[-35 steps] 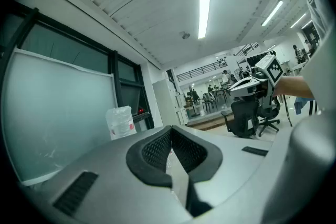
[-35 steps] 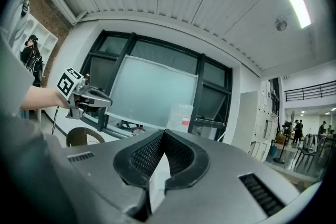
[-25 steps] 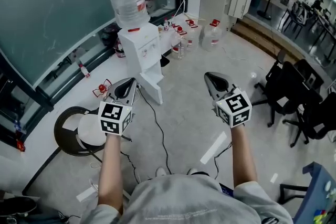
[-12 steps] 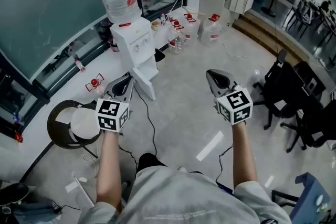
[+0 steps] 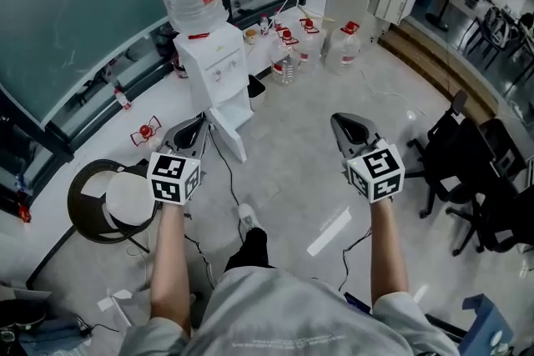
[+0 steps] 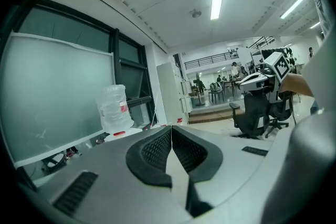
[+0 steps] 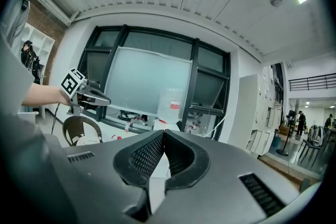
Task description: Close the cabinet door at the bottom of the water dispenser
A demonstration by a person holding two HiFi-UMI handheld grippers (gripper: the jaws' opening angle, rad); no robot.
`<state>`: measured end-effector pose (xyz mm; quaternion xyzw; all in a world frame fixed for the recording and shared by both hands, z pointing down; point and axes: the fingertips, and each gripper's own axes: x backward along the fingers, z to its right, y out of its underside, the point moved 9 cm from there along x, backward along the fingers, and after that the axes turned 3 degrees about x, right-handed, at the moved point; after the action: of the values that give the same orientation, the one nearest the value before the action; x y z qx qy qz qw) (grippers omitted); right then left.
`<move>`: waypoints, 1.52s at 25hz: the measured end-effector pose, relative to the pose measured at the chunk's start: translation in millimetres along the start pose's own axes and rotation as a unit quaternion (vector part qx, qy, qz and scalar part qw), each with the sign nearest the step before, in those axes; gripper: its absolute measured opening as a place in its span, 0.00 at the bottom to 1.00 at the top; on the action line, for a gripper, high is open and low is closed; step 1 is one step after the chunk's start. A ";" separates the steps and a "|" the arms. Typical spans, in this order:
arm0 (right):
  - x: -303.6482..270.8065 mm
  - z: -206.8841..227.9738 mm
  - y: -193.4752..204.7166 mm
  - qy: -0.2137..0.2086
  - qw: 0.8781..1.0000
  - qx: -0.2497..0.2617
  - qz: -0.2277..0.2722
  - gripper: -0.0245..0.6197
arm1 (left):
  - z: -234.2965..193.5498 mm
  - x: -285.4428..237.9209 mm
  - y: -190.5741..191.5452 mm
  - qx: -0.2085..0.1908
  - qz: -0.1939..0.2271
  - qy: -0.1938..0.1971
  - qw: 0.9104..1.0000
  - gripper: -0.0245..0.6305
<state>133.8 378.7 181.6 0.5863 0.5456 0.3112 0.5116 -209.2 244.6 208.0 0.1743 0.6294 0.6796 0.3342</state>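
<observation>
Cabinet door (image 5: 237, 142) at the foot of the water dispenser (image 5: 219, 75) stands open, its white leaf swung out over the floor toward you. It lies ahead of your left fingertips and slightly to their right, and well to the left of your right fingertips. Neither gripper touches it.

Your left gripper (image 5: 198, 122) has its fingers pressed together, the ribbed pads meeting along one line with nothing between them. Past those fingertips, to their left, you see the clear water bottle (image 6: 115, 107) on top of the dispenser, against the dark-framed glass wall (image 6: 52, 97). Your right gripper (image 5: 338, 120) is likewise closed tight and empty, pads flat on each other. Beyond its fingertips the same bottle shows almost straight ahead, and your left gripper sits off to their left.

You hold both grippers in the air, side by side and well apart, pointing the same way toward the dispenser's wall. Below and left of your left fingers is a round black chair (image 5: 79, 217) with a white round object (image 5: 129, 198) on its seat. Ahead of your right fingertips and a little to their left, several water jugs (image 5: 342, 46) with red caps stand on the floor beside the dispenser. Far to the right of your right fingers are black office chairs (image 5: 471, 171).
</observation>
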 end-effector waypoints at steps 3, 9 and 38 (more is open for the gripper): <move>-51.9 16.7 3.6 -0.007 1.000 0.005 -0.006 0.08 | -33.7 -42.5 9.3 0.000 -0.002 -0.003 1.000 0.07; -184.6 58.2 -7.8 -0.030 1.000 0.003 -0.005 0.08 | -125.2 -134.9 19.3 0.013 -0.025 0.002 1.000 0.07; -617.1 -26.3 316.4 -0.225 0.952 -0.102 -0.179 0.13 | -265.4 -347.2 323.9 0.125 -0.167 -0.025 0.978 0.06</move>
<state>81.0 -168.2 605.6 0.4781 0.4776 0.1283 0.7259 -211.3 -180.3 547.5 0.1242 0.7207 0.5260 0.4342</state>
